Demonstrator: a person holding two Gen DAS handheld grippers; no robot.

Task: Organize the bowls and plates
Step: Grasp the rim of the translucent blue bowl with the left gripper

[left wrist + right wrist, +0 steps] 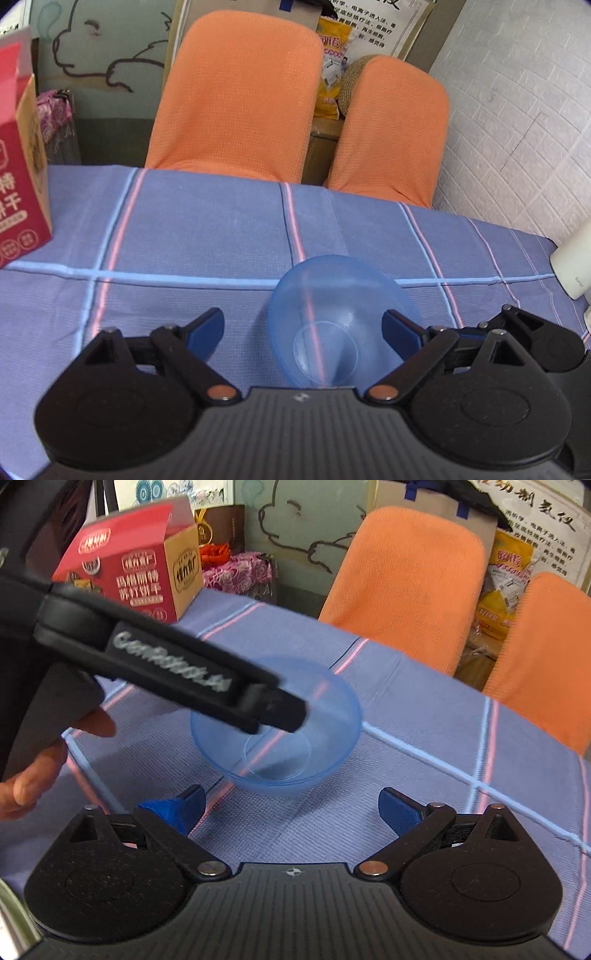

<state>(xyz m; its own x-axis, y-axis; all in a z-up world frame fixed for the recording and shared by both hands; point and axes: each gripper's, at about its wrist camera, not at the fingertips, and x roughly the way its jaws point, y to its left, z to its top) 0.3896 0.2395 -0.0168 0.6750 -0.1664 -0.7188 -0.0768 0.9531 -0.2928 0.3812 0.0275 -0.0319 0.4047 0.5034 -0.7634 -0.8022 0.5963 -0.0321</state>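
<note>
A translucent blue bowl (332,314) sits on the blue striped tablecloth (184,229). My left gripper (303,325) is open wide around it: the right finger (400,334) is at the bowl's right wall, while the left finger (207,328) stands well clear of it. In the right wrist view the same bowl (325,716) lies just ahead of my open right gripper (291,797), which holds nothing. There the left gripper's finger (280,710) reaches over the bowl's near-left rim from the left. A hand (37,768) holds its grip.
A red biscuit carton (129,565) stands at the table's far left corner. Two orange-covered chair backs (236,96) (391,129) line the far edge. A white container (572,258) sits at the right edge, near a white brick wall (517,110).
</note>
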